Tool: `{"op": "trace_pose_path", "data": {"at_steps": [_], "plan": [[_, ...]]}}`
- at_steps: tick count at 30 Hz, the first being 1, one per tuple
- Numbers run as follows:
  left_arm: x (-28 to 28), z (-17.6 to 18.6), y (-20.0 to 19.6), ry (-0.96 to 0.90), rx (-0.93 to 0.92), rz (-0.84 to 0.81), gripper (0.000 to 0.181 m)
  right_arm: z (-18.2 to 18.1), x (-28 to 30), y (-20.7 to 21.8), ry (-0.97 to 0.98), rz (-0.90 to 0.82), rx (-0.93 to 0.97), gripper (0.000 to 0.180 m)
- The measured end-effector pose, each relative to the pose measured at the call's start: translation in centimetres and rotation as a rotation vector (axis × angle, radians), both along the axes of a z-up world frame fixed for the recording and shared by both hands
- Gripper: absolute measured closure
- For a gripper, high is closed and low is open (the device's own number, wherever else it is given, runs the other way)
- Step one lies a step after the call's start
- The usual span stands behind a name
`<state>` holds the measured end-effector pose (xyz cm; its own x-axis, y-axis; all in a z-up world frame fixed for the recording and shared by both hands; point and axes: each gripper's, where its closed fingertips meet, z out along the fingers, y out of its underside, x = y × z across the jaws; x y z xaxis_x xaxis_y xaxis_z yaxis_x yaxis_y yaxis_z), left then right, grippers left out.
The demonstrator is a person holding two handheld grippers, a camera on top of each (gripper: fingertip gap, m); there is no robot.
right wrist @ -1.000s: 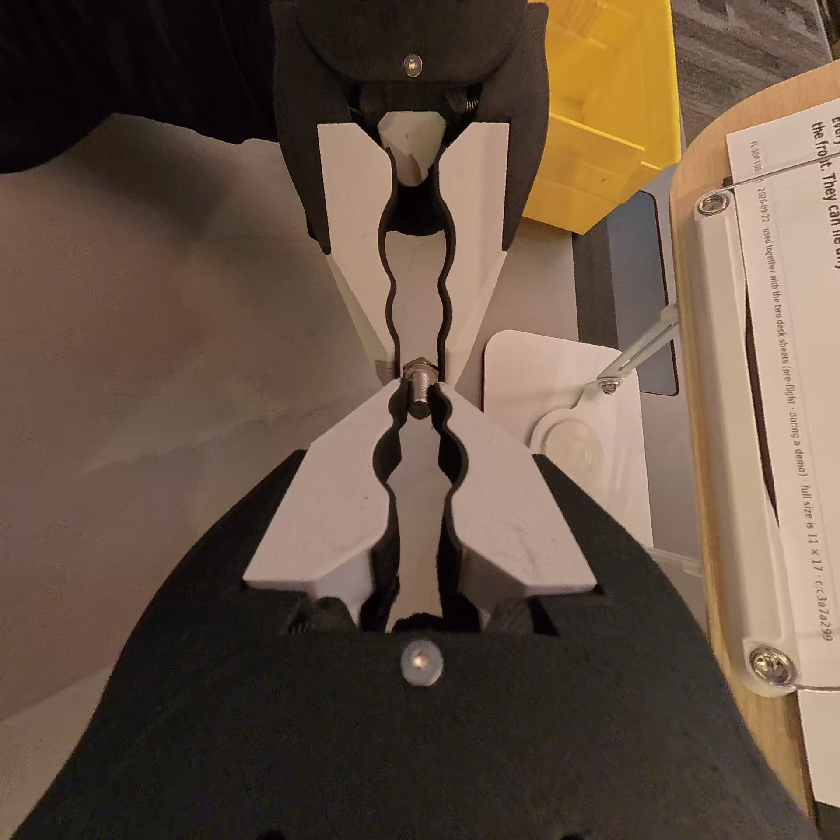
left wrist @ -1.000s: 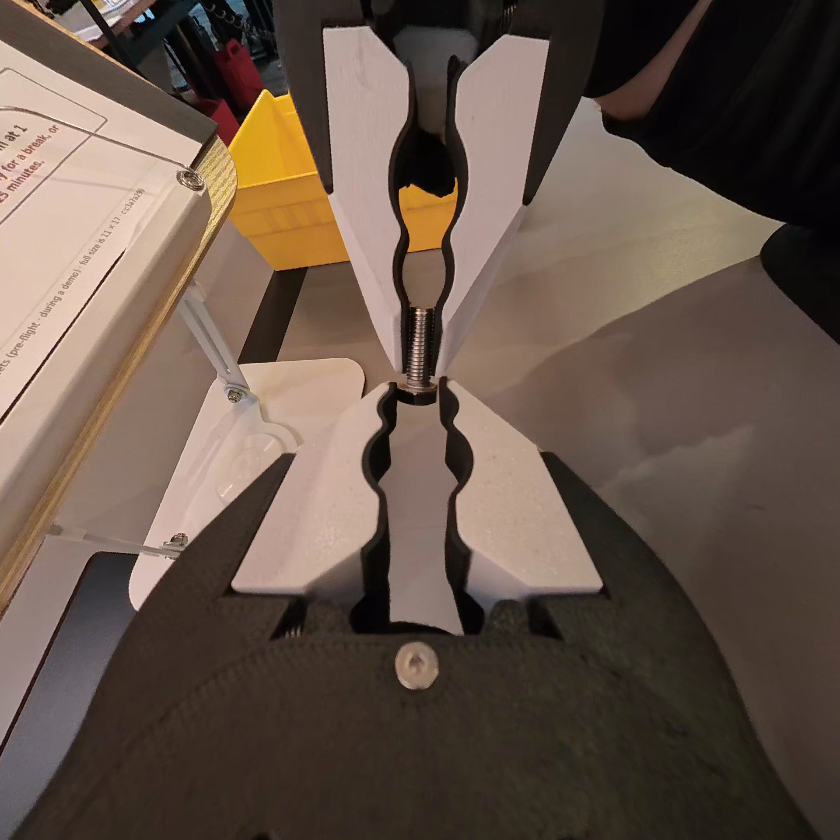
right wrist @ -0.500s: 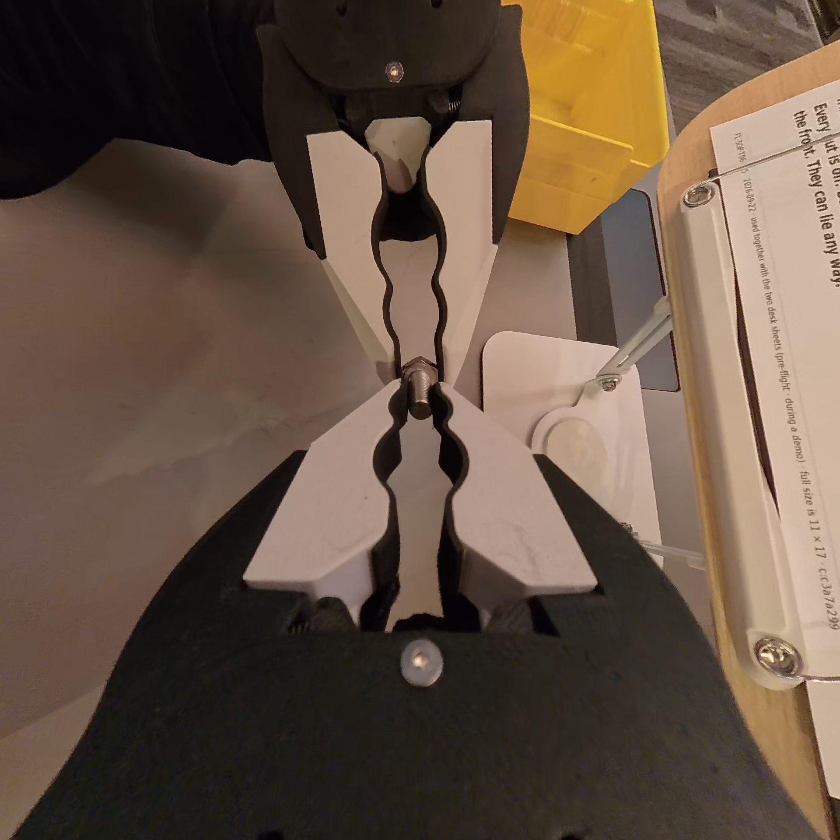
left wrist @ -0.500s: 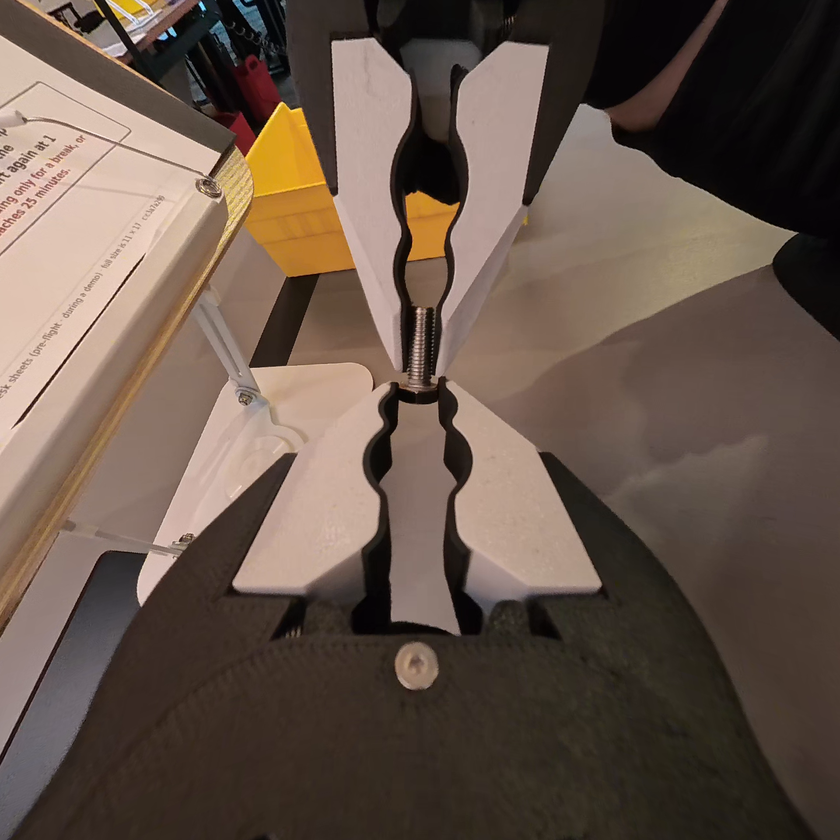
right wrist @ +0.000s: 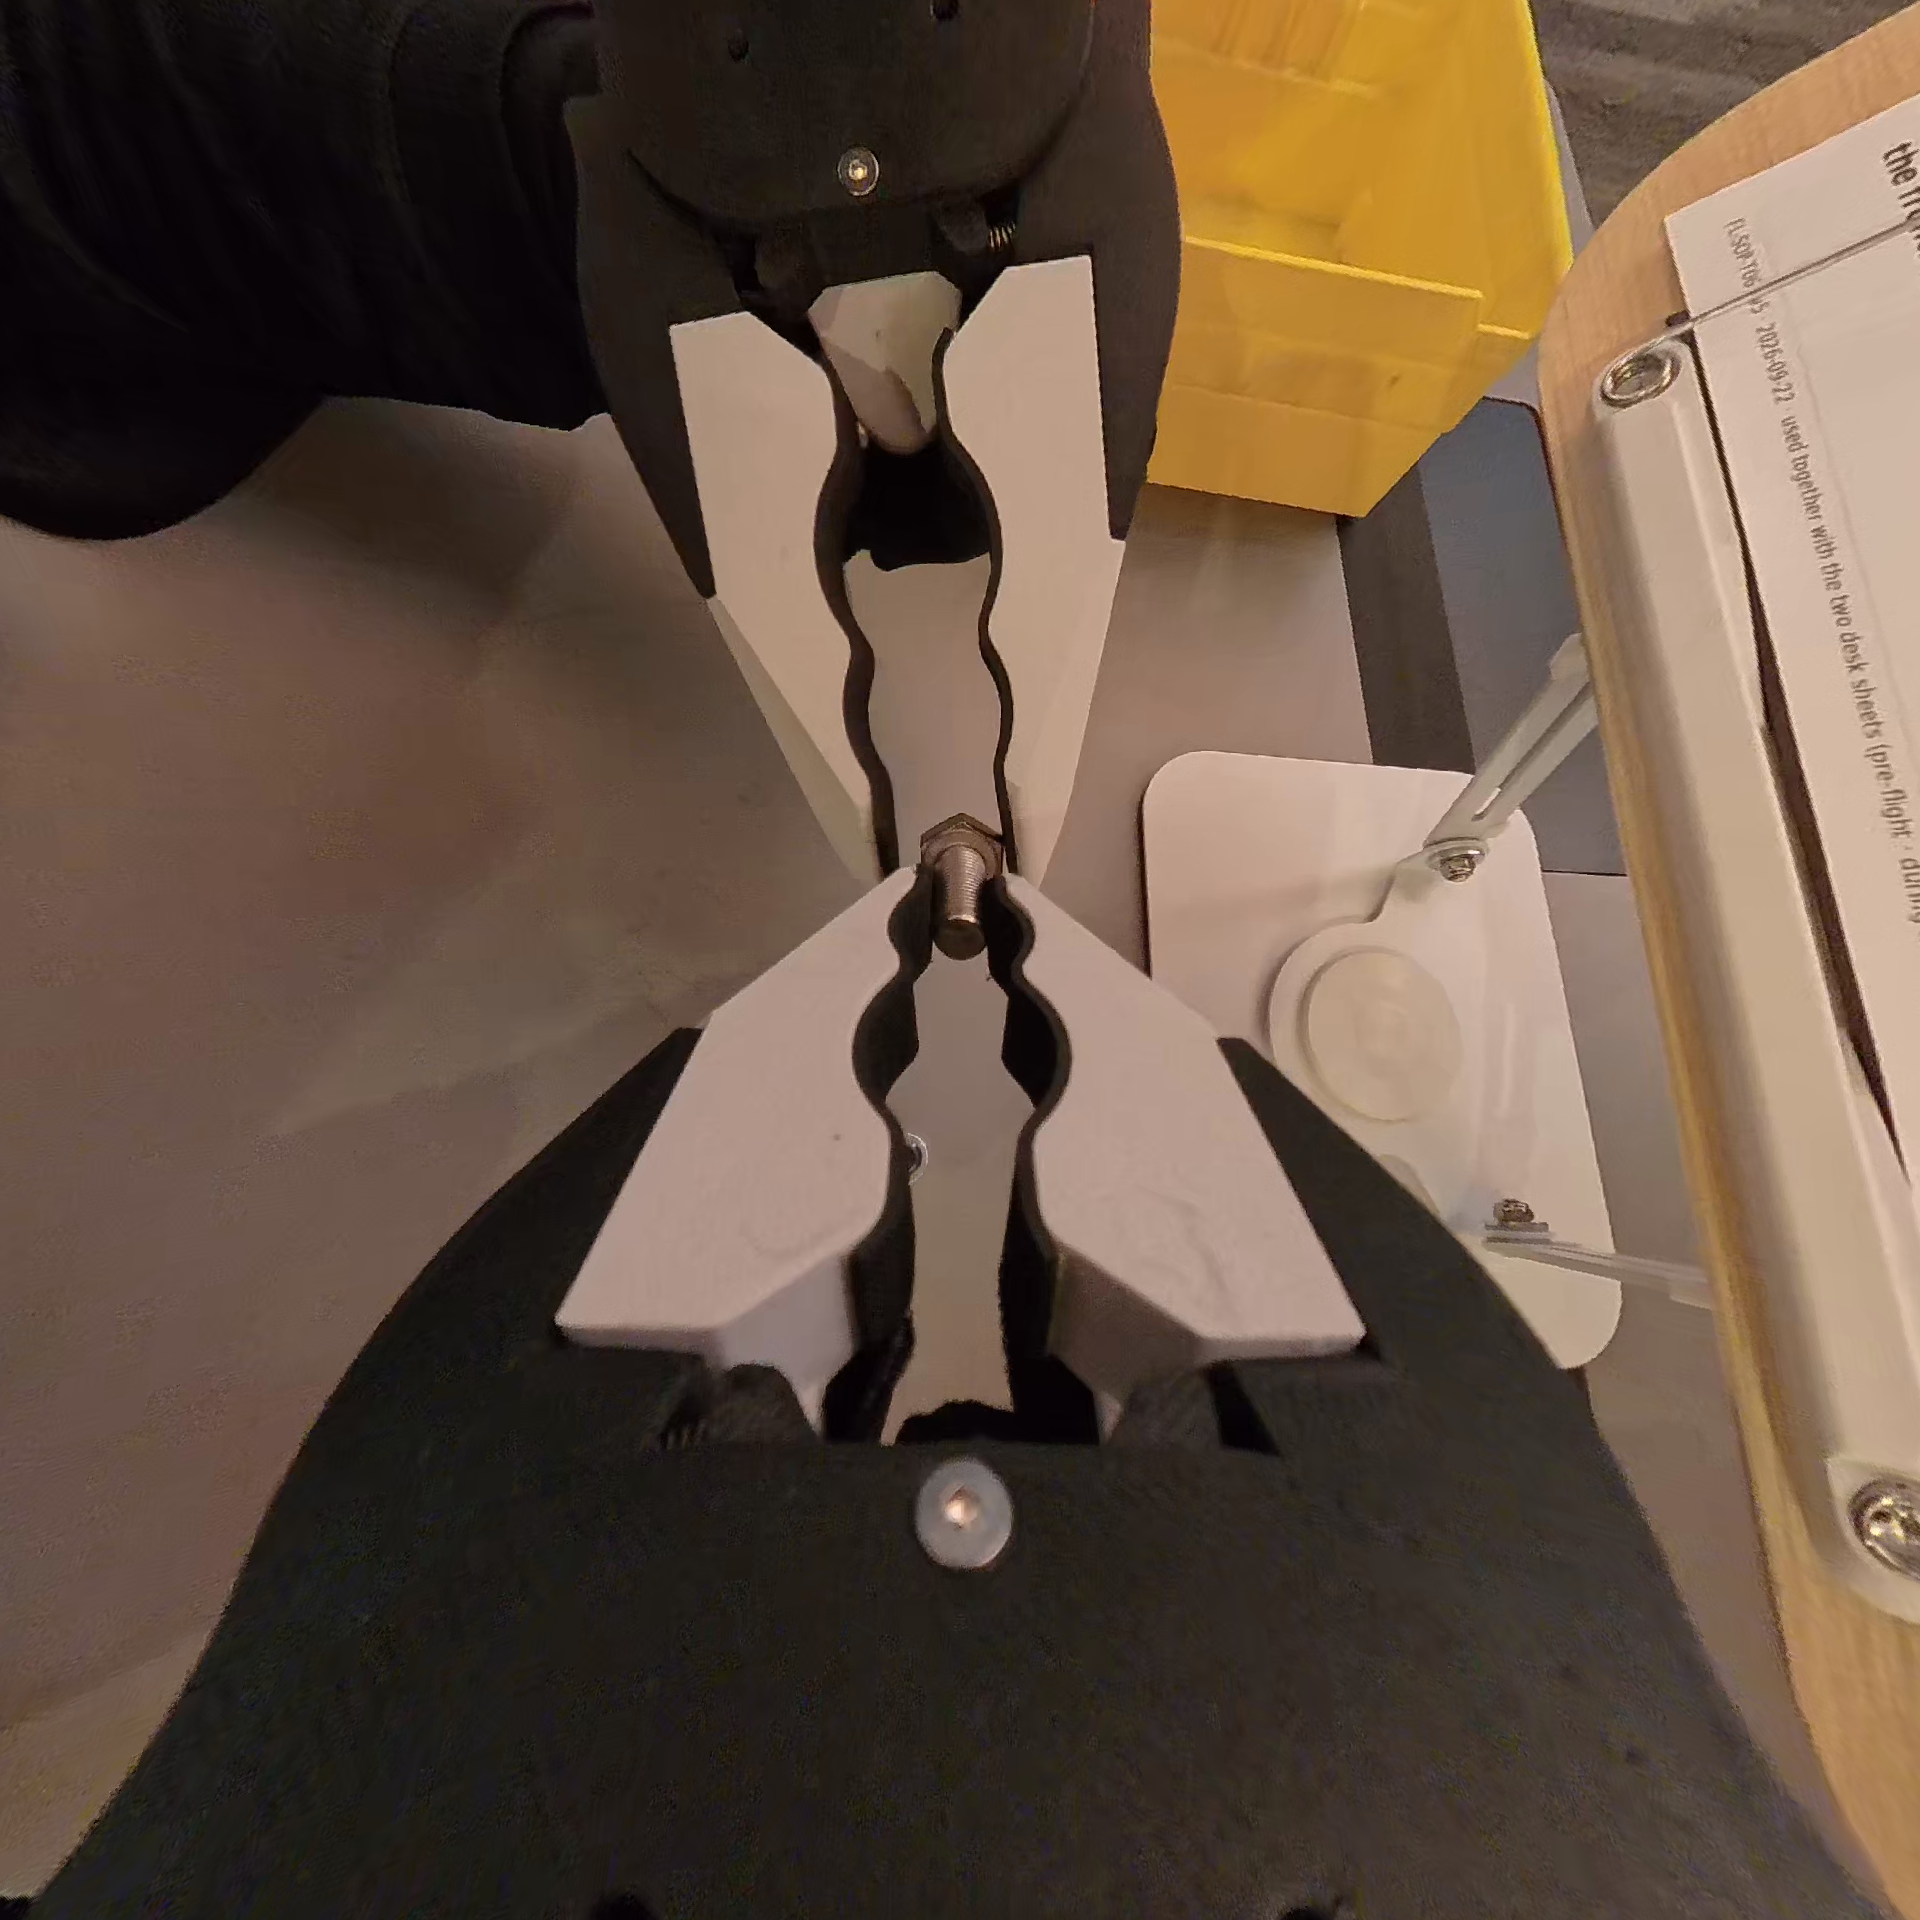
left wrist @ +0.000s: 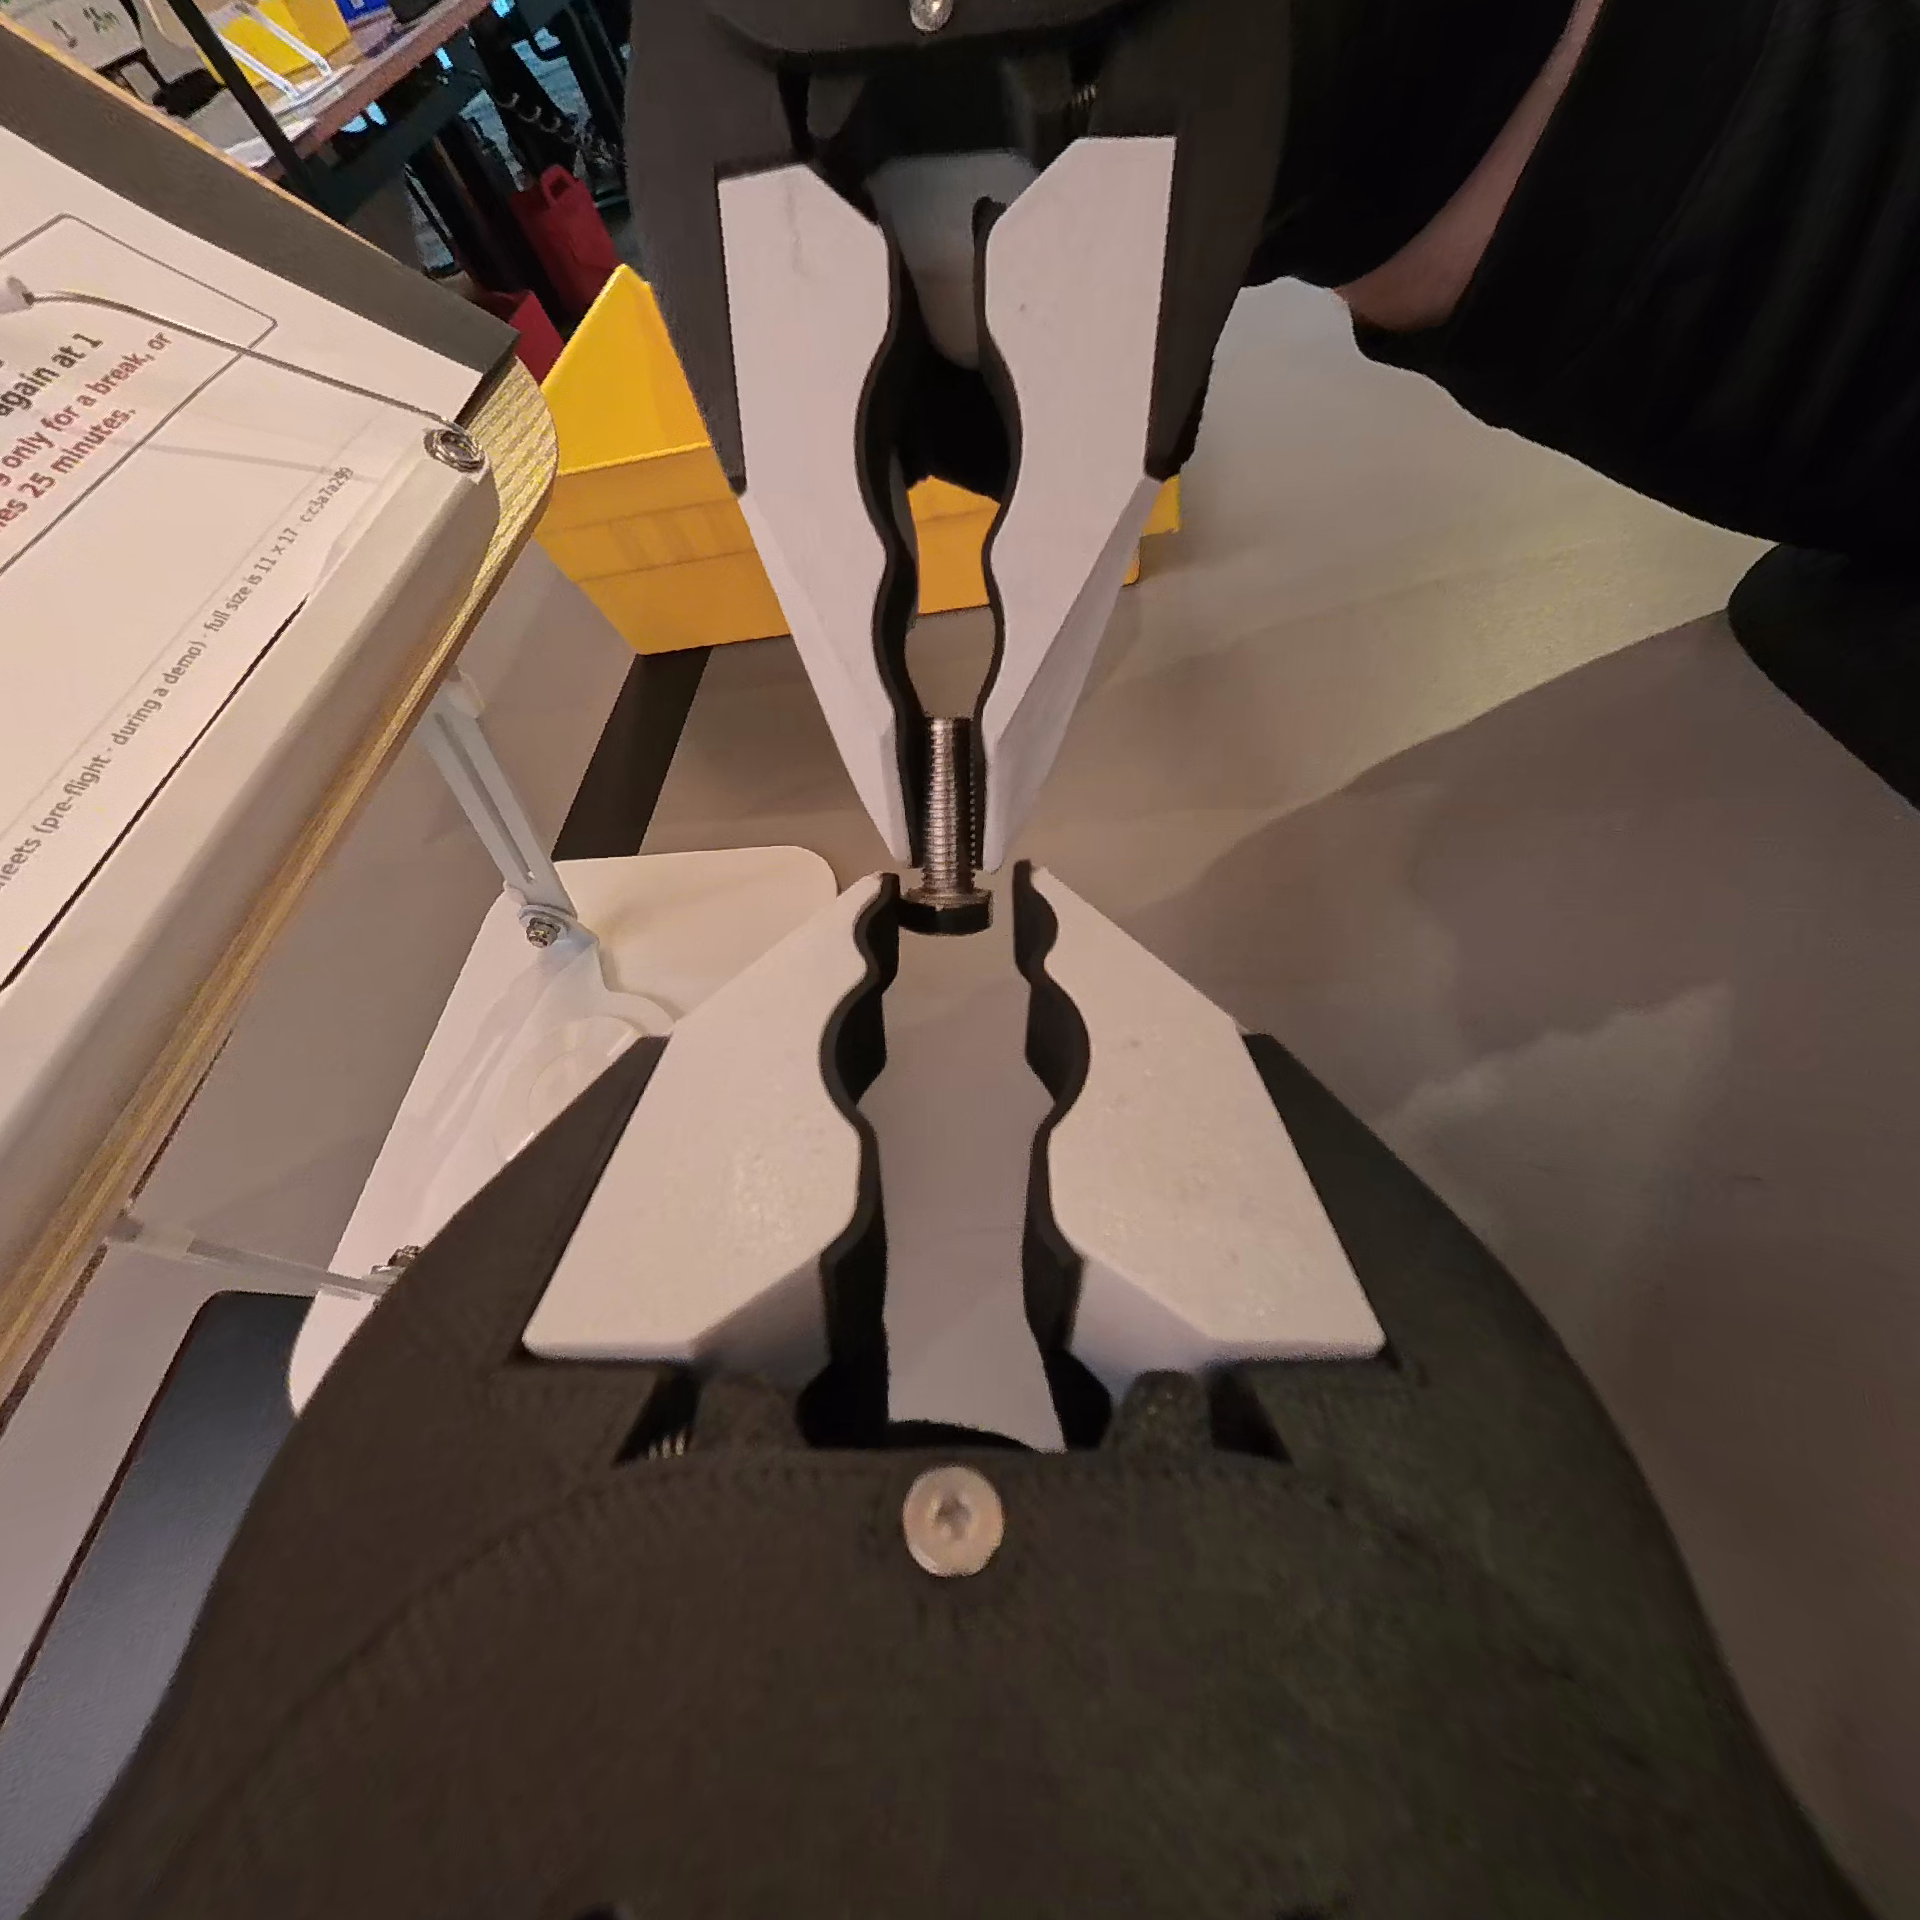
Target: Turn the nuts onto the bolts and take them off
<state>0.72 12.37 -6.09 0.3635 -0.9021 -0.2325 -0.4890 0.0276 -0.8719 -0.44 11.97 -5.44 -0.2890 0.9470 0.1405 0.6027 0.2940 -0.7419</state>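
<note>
A threaded steel bolt (left wrist: pixel 948 790) with a hex nut (left wrist: pixel 943 916) at one end hangs in the air between my two grippers, which meet tip to tip. My left gripper (left wrist: pixel 954 894) is closed around the nut, with a thin gap on one side. My right gripper (left wrist: pixel 948 857) faces it and is shut on the bolt's shank. In the right wrist view, the right gripper (right wrist: pixel 956 888) pinches the bolt (right wrist: pixel 956 904), whose flat end points at the camera. The left gripper (right wrist: pixel 951 847) holds the nut (right wrist: pixel 961 831) just beyond.
A yellow bin (left wrist: pixel 644 499) stands behind on the grey table (left wrist: pixel 1455 935). A white stand base (right wrist: pixel 1351 831) and a tilted wooden board with a printed sheet (right wrist: pixel 1766 727) are to one side. A small shiny metal piece (right wrist: pixel 914 1153) lies on the table under the right fingers. A dark sleeve (right wrist: pixel 260 260) holds the left gripper. Only a small space, under 4 cm, lies between the two pairs of fingers.
Both grippers stay locked on the bolt and nut. The two views have tilted a little, so more of the facing gripper's body shows. The exposed thread looks unchanged.
</note>
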Motion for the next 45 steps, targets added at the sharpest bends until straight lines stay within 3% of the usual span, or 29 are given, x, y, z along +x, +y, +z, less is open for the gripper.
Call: {"op": "trace_pose_path", "data": {"at_steps": [31,36,45], "plan": [[-0.1,-0.8,0.5,0.029,-0.007,0.024,0.165,-0.2,-0.1,0.2,-0.019,-0.016,0.008,0.171],[-0.3,-0.5,0.7,0.005,-0.006,0.036,0.165,0.4,-0.3,0.6,0.019,-0.036,0.014,0.152],[-0.9,0.9,1.0,-0.130,-0.062,0.042,0.165,3.6,-0.7,1.9,0.176,-0.105,0.016,0.147]]}}
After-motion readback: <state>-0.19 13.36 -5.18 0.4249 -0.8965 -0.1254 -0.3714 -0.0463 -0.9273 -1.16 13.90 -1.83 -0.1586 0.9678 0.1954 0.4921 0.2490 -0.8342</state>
